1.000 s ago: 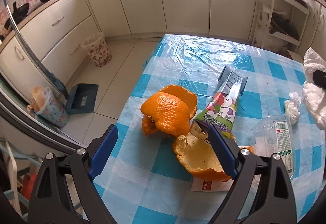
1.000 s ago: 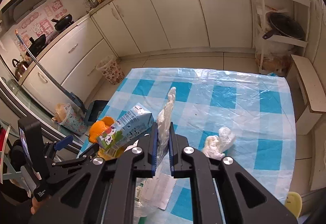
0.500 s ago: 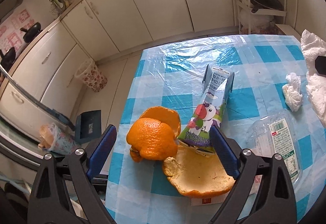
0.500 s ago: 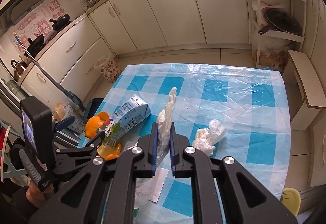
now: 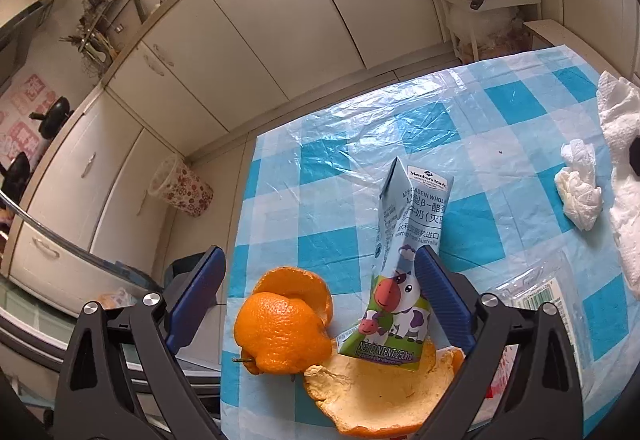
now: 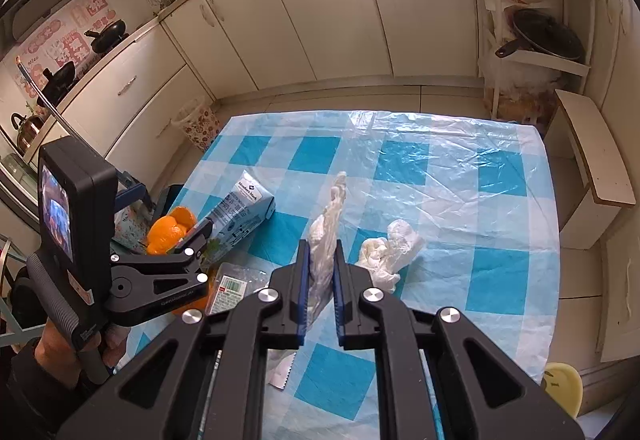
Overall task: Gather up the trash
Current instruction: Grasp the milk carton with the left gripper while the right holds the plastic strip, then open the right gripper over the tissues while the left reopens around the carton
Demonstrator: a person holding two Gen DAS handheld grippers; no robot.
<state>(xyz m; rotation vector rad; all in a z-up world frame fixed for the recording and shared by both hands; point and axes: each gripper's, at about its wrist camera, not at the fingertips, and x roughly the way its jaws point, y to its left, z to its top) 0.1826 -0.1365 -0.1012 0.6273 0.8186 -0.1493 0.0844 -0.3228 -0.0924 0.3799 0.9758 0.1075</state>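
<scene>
My left gripper [image 5: 320, 282] is open above the table's near left corner. Between and below its jaws lie a domed orange peel [image 5: 280, 332], a flat peel piece [image 5: 380, 392] and a milk carton [image 5: 408, 264] lying on its side. My right gripper [image 6: 320, 268] is shut on a white tissue [image 6: 326, 228] and holds it above the table. A crumpled tissue [image 6: 390, 250] lies on the blue checked tablecloth [image 6: 460, 168]; it also shows in the left wrist view [image 5: 580, 192]. The left gripper [image 6: 198, 236] shows in the right wrist view over the orange peel [image 6: 172, 228] and carton [image 6: 244, 208].
A clear plastic container with a barcode label [image 5: 544, 296] lies right of the carton. A patterned waste bin [image 5: 180, 188] stands on the floor by the cabinets. A shelf rack with a pan [image 6: 536, 32] and a wooden bench [image 6: 596, 156] stand right of the table.
My left gripper has pulled back and tilted up, so peels and carton sit lower in its view. My right gripper has risen slightly, still holding the tissue.
</scene>
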